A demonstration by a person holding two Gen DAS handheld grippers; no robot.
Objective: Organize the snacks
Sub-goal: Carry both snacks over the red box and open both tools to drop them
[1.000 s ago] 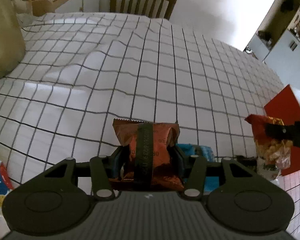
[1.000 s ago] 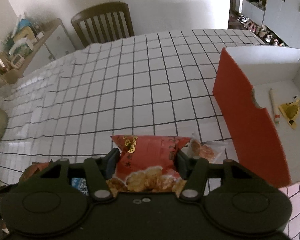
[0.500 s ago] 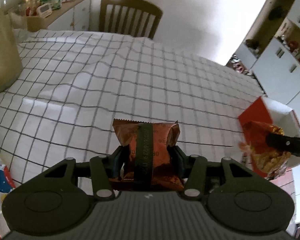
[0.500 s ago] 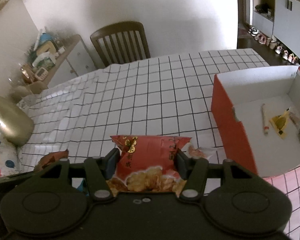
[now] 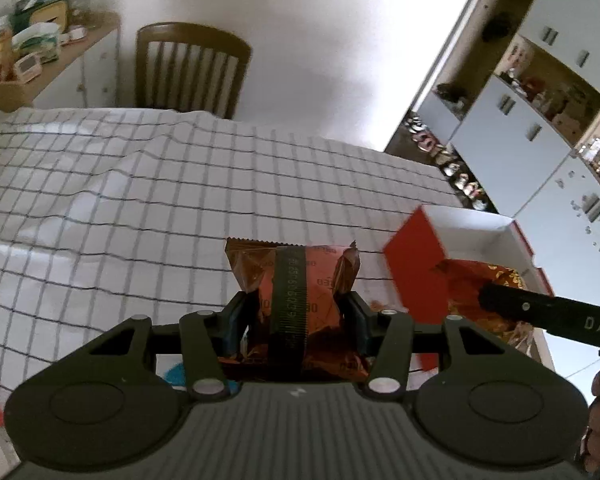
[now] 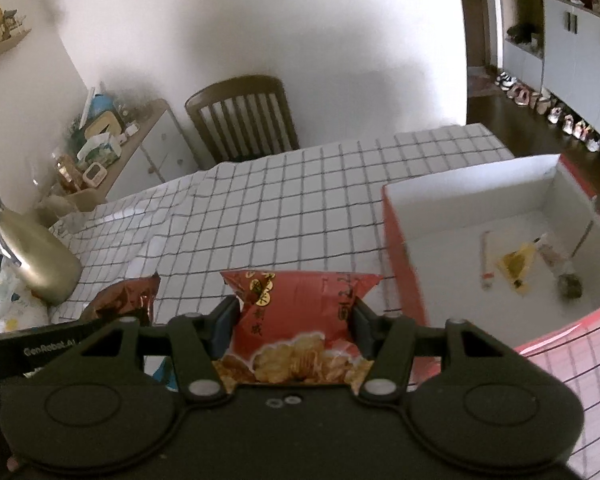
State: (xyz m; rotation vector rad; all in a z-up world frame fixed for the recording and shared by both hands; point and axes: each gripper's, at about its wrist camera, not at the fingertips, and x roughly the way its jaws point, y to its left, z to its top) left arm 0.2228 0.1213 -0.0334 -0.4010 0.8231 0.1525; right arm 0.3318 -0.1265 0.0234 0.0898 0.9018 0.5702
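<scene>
A brown snack packet (image 5: 300, 300) is clamped between the jaws of the left hand-held gripper (image 5: 296, 312), above the checked desk (image 5: 140, 200). A red crisp packet (image 6: 300, 320) is gripped by the right hand-held gripper (image 6: 294, 324). A red box (image 6: 480, 208) is seen ahead and right of both.
</scene>
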